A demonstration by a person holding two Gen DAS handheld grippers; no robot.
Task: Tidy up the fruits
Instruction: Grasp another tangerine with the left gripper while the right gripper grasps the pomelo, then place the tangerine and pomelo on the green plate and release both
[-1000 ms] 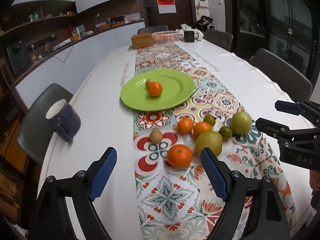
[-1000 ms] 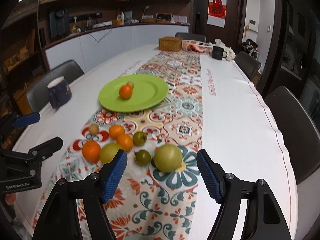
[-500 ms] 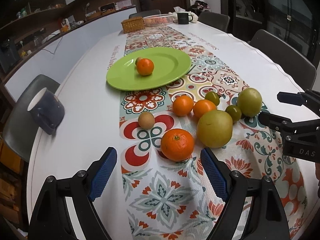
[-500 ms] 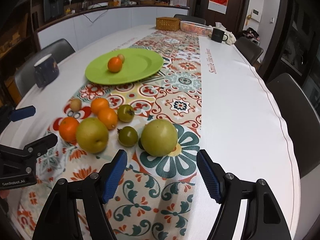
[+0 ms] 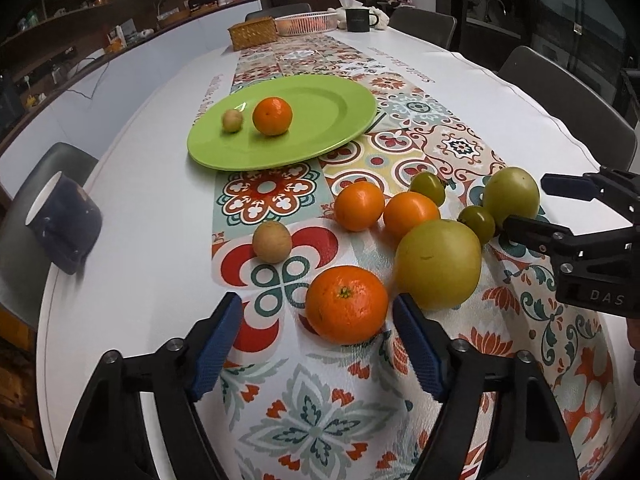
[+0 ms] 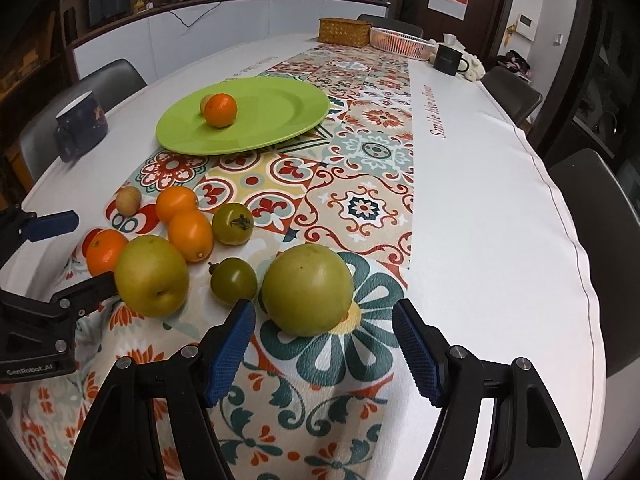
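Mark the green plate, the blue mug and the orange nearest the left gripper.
green plate (image 5: pixel 344 116), left wrist view, bare right part of its surface
blue mug (image 5: pixel 64 226), left wrist view, its side wall
orange (image 5: pixel 347 309), left wrist view, its middle

Low in the frame, the left gripper (image 5: pixel 316 344) has its blue-padded jaws closing around a tangerine (image 5: pixel 346 309) without touching it. Right of that sits a large yellow-green pear (image 5: pixel 439 263). Above lie two oranges (image 5: pixel 359 205) and a small brown fruit (image 5: pixel 272 241). The green plate (image 5: pixel 344 120), upper centre, carries another tangerine (image 5: pixel 272 115). The right gripper (image 5: pixel 524 206) enters from the right edge, straddling a green apple (image 5: pixel 511 192).
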